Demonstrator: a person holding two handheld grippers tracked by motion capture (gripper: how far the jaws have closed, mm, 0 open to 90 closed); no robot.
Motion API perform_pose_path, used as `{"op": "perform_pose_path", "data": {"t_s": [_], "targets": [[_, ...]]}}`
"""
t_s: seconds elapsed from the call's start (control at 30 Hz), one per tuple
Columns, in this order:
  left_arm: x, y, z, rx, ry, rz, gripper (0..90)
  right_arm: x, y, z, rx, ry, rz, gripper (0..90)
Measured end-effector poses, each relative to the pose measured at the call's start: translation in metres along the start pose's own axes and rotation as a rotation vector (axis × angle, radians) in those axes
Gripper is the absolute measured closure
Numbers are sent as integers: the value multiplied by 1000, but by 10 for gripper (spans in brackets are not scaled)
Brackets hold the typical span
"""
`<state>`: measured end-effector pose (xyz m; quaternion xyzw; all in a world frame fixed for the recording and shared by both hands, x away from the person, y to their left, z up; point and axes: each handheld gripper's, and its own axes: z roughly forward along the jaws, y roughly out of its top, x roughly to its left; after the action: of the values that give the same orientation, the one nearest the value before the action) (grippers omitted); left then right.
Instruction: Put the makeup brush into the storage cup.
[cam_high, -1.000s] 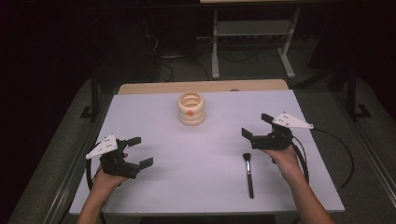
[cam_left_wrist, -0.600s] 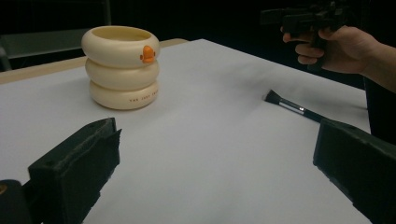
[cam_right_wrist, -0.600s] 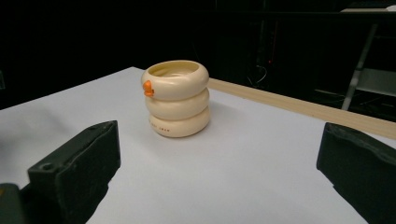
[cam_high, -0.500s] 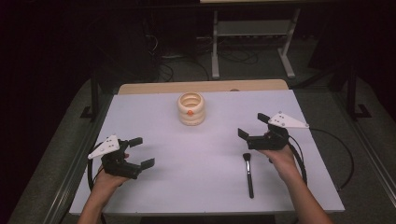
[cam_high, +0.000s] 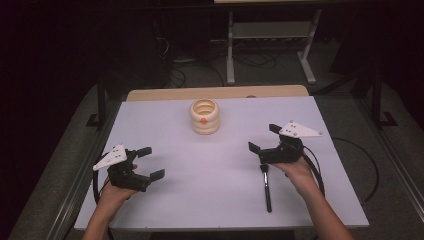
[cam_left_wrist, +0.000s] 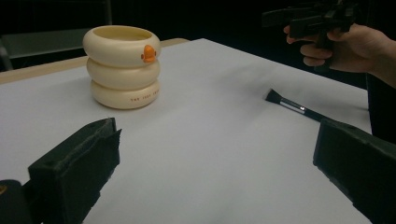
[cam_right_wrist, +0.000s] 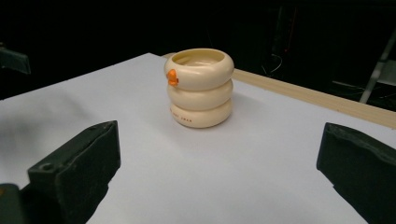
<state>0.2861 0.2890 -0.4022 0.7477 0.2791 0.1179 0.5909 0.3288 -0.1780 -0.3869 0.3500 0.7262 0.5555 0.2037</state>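
The table (cam_high: 220, 200) in front of me is the biggest thing here, a pale sheet with a wooden strip along its far edge, and most of it lies bare. Toward the far middle stands the cup (cam_high: 204, 116), a cream holder shaped like three stacked rings with a small orange bump on its side; it is upright, open at the top, and as far as I can see there is nothing in it. It is well apart from both my hands.

My left gripper (cam_high: 146, 163) sits near the left edge, close to me, its jaws spread wide with only table between them. My right gripper (cam_high: 265, 138) hangs over the right half, farther out, jaws likewise spread and holding nothing; in its own view the cup stands straight ahead between them.

Smallest is the brush (cam_high: 266, 186), a slim black one lying flat on the right side — bristle end pointing away from me, handle toward me. Its far tip lies just below my right gripper, but I cannot tell whether they touch.

As I judge it, the job is to get the brush into the cup, and none of that is done yet: the brush is still on the table and ungrasped. Picking it up, carrying it across and dropping it in upright all remain — the right gripper looks best placed to start.
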Motion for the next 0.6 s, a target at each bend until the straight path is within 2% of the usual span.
{"op": "perform_pose_path", "data": {"t_s": [0.27, 0.6], "targets": [[0, 0, 0, 0, 0, 0, 0, 4, 4, -2, 70, -10, -12, 0], [0, 0, 0, 0, -1, -3, 0, 4, 2, -4, 199, -31, 2, 0]]}}
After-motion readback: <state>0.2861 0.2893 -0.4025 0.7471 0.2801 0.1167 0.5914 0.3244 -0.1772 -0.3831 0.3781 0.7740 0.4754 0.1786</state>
